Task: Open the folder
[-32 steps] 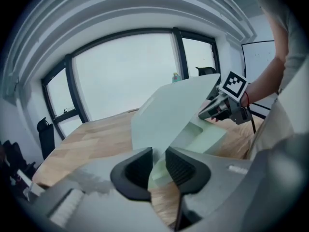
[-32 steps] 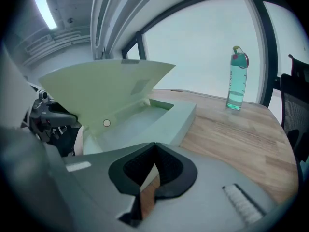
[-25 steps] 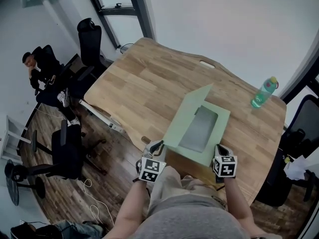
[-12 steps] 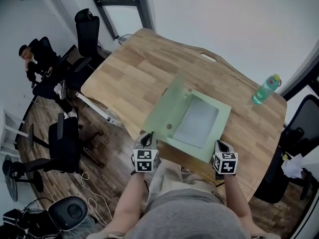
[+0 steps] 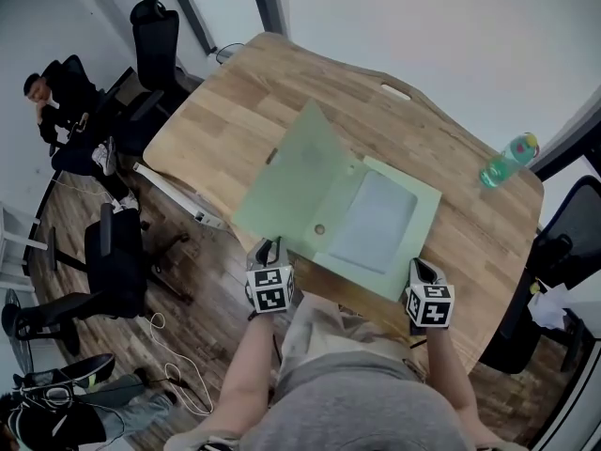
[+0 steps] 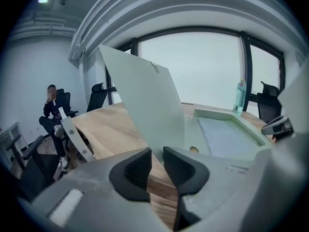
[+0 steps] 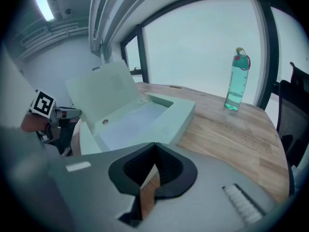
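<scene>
I am holding my left gripper (image 5: 266, 249) at the near left edge of the wooden table (image 5: 282, 92). Its jaws are opening: a narrow gap is showing between the two dark pads (image 6: 137, 170), with bare wood visible through it. The low near corner of the folder's cover (image 6: 145, 95) is standing right at the far end of that gap, and the pads are not pressing on it.

The pale green folder (image 5: 380, 224) is lying on the near part of the table, between my two grippers. It is open, with its cover swung over to the left and standing tilted rather than flat. The shallow tray inside is showing a pale grey sheet (image 5: 374, 222).

I am keeping my right gripper (image 5: 416, 267) just beside the folder's near right corner. In its own view its pads (image 7: 166, 170) are meeting at the tips. A pale sliver is showing in the wedge beneath them, and I cannot tell whether that is the folder's edge.

A green bottle (image 5: 507, 158) is standing upright at the far right of the table, well apart from the folder. A person (image 5: 42, 101) is sitting on a chair at the far left of the room.
</scene>
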Motion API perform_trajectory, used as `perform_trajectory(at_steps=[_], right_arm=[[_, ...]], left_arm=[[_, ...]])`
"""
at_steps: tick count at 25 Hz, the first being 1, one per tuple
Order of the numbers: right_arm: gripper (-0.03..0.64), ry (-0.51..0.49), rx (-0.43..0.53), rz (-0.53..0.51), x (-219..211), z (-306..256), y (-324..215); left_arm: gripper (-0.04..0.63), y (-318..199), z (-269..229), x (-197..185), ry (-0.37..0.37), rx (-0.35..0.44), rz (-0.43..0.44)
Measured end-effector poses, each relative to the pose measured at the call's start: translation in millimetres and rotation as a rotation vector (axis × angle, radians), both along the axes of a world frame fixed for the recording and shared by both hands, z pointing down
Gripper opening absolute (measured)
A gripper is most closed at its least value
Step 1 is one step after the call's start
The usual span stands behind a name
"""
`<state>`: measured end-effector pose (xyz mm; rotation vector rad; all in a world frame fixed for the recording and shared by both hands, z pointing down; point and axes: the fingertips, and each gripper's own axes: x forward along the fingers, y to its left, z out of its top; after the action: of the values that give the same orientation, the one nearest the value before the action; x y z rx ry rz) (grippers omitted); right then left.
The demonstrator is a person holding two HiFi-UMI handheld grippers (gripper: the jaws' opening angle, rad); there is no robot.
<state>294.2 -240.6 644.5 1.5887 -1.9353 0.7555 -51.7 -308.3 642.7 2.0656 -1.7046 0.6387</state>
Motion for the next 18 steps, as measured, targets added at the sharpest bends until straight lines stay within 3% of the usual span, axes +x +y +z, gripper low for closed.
perform_trajectory(at_steps=[7, 18], right_arm=[[0.002, 0.013, -0.004, 0.016, 0, 0, 0], [0.002, 0.022, -0.013, 0.037, 1, 0, 0]], left_arm=[[0.117, -9, 23, -21, 0.023, -0.07, -0.094], [0.161, -15, 47, -32, -0.008, -0.158, -0.134]])
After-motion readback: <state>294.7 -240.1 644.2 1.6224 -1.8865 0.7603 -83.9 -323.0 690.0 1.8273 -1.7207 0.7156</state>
